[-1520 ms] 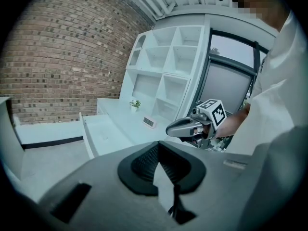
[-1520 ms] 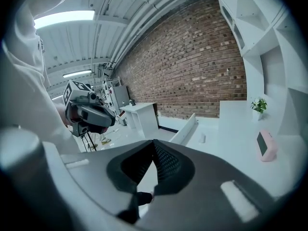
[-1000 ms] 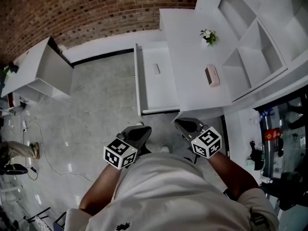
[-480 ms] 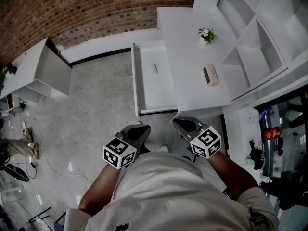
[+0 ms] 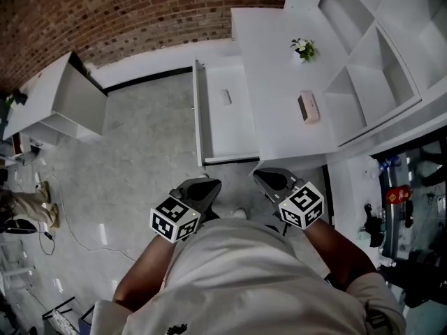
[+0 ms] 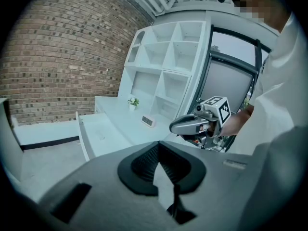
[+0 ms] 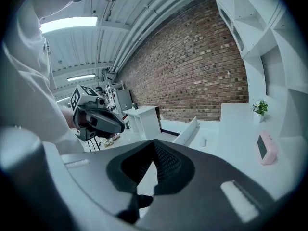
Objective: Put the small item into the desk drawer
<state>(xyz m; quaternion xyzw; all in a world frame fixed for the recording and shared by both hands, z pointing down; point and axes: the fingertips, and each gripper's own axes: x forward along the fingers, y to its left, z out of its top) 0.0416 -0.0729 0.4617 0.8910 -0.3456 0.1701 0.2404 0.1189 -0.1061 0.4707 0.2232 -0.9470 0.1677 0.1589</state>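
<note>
The white desk [image 5: 279,128] has its drawer [image 5: 209,135] pulled open toward the floor side. A small white item [image 5: 226,97] lies inside the drawer, also visible as the small item [image 7: 203,142] in the right gripper view. A pink boxy item [image 5: 308,108] rests on the desktop. My left gripper [image 5: 198,190] and right gripper [image 5: 272,181] hang close to my body, below the drawer's near end, well apart from both items. Both are shut with nothing between the jaws. The left gripper view shows the right gripper [image 6: 192,125] side-on.
A small potted plant [image 5: 303,49] stands farther back on the desk, beside a white shelf unit [image 5: 370,54]. A white open cabinet [image 5: 63,103] stands at the left by the brick wall [image 5: 140,12]. Cables [image 5: 70,222] lie on the grey floor.
The head view has shifted a little; both grippers stay near my body, shut, and the drawer and the items lie where they were.
</note>
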